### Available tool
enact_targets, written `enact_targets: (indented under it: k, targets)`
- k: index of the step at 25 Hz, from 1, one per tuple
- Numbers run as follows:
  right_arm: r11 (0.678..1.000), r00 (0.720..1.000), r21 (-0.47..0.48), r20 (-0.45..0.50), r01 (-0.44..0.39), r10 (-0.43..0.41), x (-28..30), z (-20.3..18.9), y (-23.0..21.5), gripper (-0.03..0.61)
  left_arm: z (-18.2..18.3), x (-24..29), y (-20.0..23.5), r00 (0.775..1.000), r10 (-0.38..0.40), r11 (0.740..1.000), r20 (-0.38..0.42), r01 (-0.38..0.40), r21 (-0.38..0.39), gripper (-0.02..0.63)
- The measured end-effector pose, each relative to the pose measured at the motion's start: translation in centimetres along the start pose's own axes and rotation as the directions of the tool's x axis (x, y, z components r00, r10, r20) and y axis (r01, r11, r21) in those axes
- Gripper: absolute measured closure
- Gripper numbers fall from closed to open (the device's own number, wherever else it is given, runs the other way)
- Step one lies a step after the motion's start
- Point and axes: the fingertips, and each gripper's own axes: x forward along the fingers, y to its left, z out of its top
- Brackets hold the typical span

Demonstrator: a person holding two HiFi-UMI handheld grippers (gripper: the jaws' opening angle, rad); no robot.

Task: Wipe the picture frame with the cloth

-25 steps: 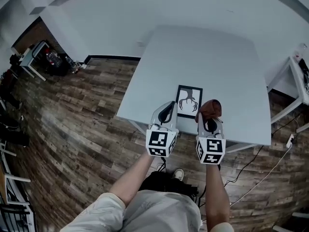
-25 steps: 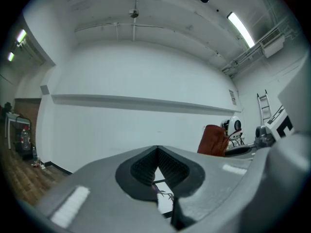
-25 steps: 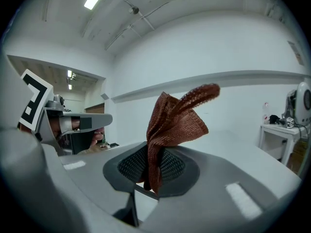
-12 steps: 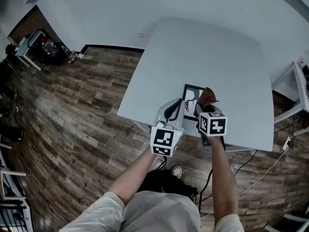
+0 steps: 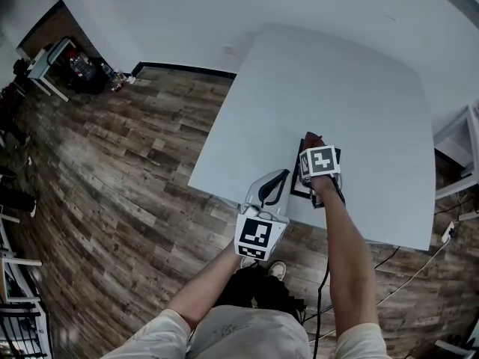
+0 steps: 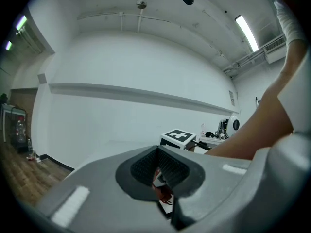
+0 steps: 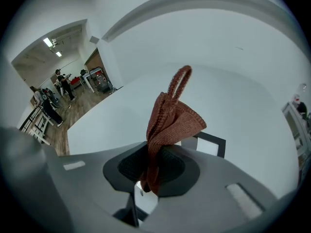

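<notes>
A black picture frame [image 5: 298, 188] lies flat near the front edge of the white table [image 5: 359, 88], mostly hidden under my right gripper [image 5: 313, 146]. That gripper is shut on a rust-brown knitted cloth [image 7: 170, 120], which sticks up from the jaws with a loop at its top. A corner of the frame [image 7: 211, 141] shows just past the right gripper [image 7: 153, 166]. My left gripper [image 5: 278, 179] hovers at the table's front edge, left of the frame, shut with nothing in it. In the left gripper view, a sliver of the frame [image 6: 165, 205] shows below the left gripper [image 6: 158, 174].
Wood-plank floor runs along the left and front of the table. Another white table [image 5: 458, 133] stands at the right edge, with cables on the floor below it. Furniture sits at the far left [image 5: 71, 62]. People stand far off [image 7: 48, 106] in the right gripper view.
My right gripper has carried the cloth forward and down over the picture frame, now covering most of it. The left gripper has stayed by the table's front edge.
</notes>
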Motion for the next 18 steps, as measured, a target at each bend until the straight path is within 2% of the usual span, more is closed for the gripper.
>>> enact_targets:
  k: [12,18]
  targets:
    - [0.999,0.999,0.036,-0.033,0.017,-0.016,1.8,0.4,-0.9,0.499,-1.5,0.6,0.4,0.999,-0.006,1.0,-0.032,0.006,-0.003,0.614]
    - [0.994,0.995,0.068,-0.065,0.084,-0.08,0.0,-1.5,-6.2,0.499,-1.7,1.1,-0.5,0.999,-0.014,1.0,-0.031,0.014,-0.012,0.614]
